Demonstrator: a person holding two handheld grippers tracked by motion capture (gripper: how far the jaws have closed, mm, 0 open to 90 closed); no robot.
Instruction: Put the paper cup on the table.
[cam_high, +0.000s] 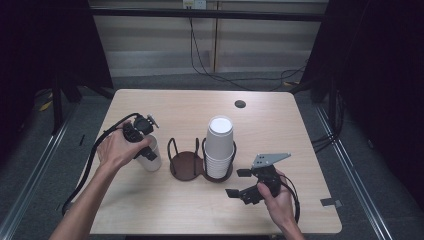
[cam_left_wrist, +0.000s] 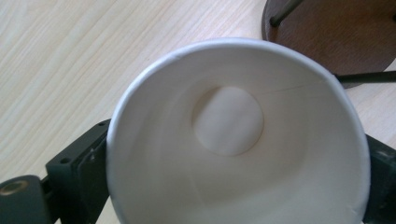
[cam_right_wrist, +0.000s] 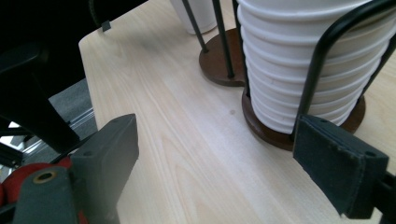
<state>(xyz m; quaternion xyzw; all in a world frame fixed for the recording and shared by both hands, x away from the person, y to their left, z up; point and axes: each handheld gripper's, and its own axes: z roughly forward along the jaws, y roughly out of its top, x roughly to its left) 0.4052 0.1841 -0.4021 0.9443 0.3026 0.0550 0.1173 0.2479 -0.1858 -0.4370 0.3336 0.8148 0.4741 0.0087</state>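
Lab recording booth: black curtains (cam_high: 45, 45), lone wooden table (cam_high: 165, 105), loose cables (cam_high: 220, 75) on floor

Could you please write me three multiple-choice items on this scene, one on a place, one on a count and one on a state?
1. Where does the single paper cup stand?
A. left of the holder
B. inside the holder
C. by the table's far edge

2. How many round bases has the brown cup holder?
A. one
B. two
C. four

3. How are the right hand-held gripper jaws?
A. shut on a cup
C. shut on nothing
B. open

Key: 1 A, the left hand-held gripper holds it beside the holder; 2 B, one base bare, one bearing the cup stack; 3 B, the jaws stand wide apart.
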